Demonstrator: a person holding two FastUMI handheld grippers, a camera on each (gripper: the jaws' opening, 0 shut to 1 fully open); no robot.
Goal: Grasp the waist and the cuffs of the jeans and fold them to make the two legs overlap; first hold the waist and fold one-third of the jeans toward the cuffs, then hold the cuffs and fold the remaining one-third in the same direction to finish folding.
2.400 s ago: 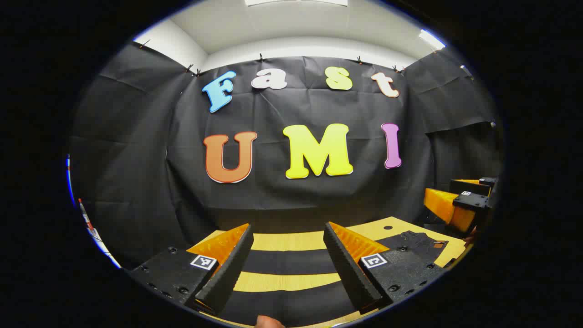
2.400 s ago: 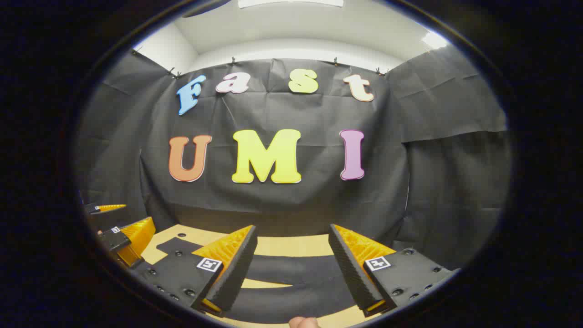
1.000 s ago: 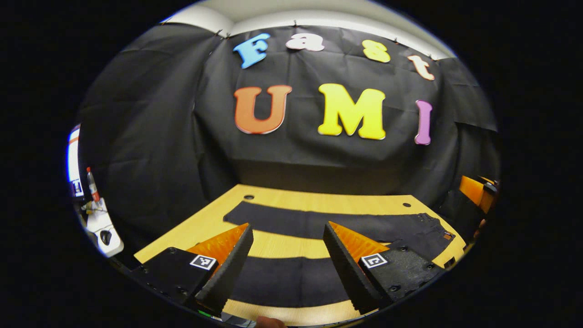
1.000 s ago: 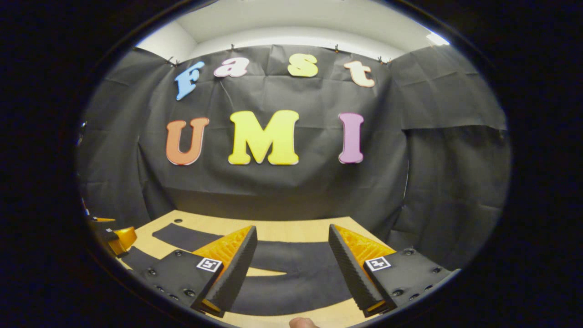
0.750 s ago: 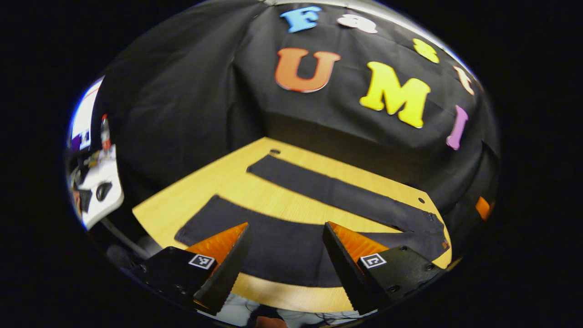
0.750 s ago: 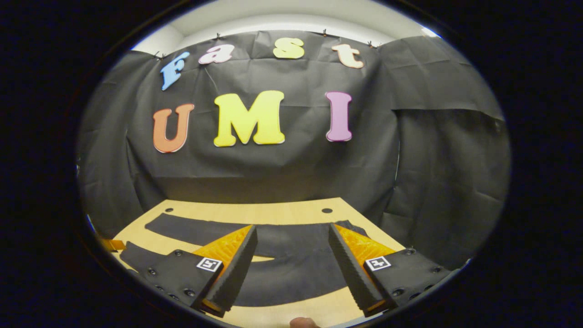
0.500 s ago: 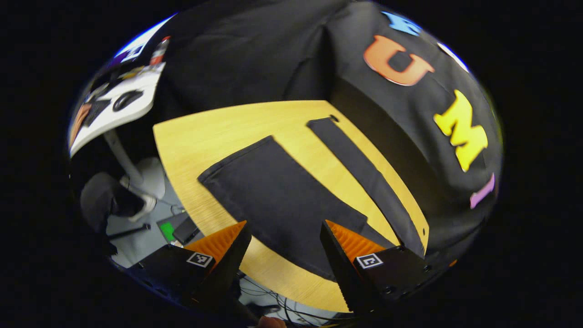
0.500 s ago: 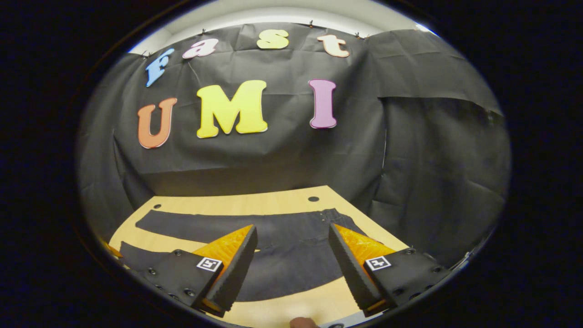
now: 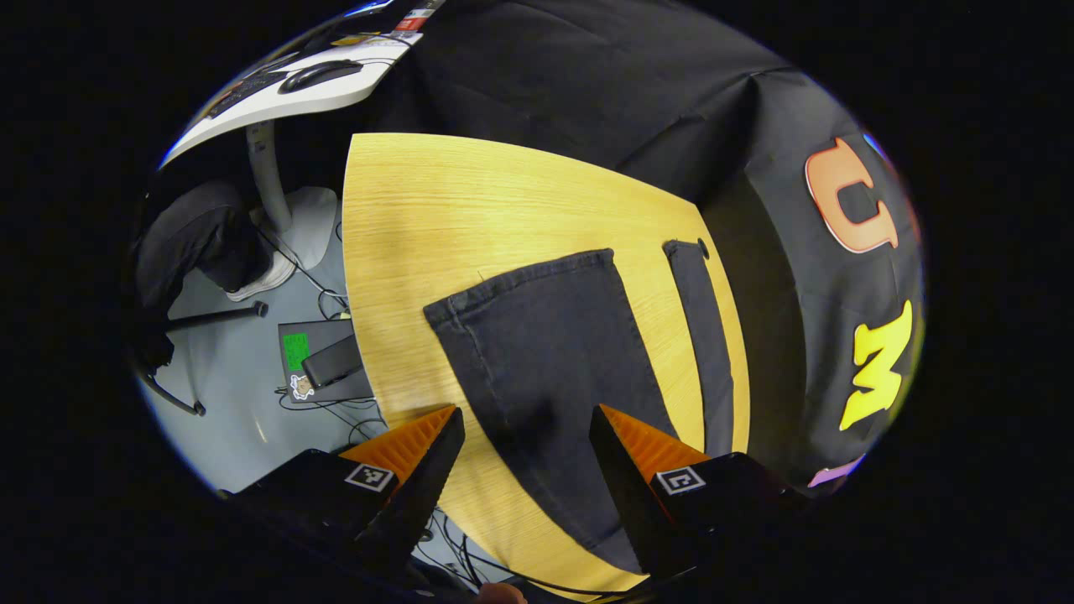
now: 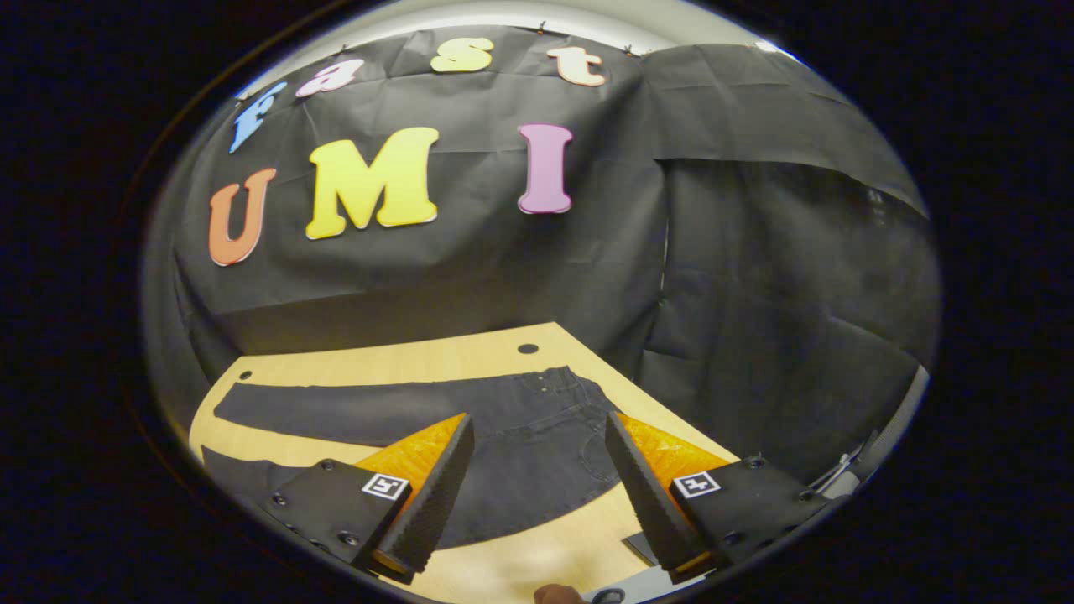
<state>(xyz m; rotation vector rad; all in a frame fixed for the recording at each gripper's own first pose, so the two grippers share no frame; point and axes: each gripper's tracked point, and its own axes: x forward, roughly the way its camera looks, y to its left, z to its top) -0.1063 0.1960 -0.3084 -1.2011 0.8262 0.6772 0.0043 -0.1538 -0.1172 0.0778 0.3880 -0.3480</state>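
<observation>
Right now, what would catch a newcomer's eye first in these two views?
The dark jeans spread flat on the light wooden table, legs apart with bare wood between them. In the left gripper view, the open left tongs hang above the nearer leg's cuff; in the right gripper view, the open right tongs hang over the waist.

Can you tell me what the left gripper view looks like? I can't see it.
Dark jeans lie flat on a wooden table, legs spread apart. The open left gripper hovers over the nearer leg, close to its cuff.
</observation>
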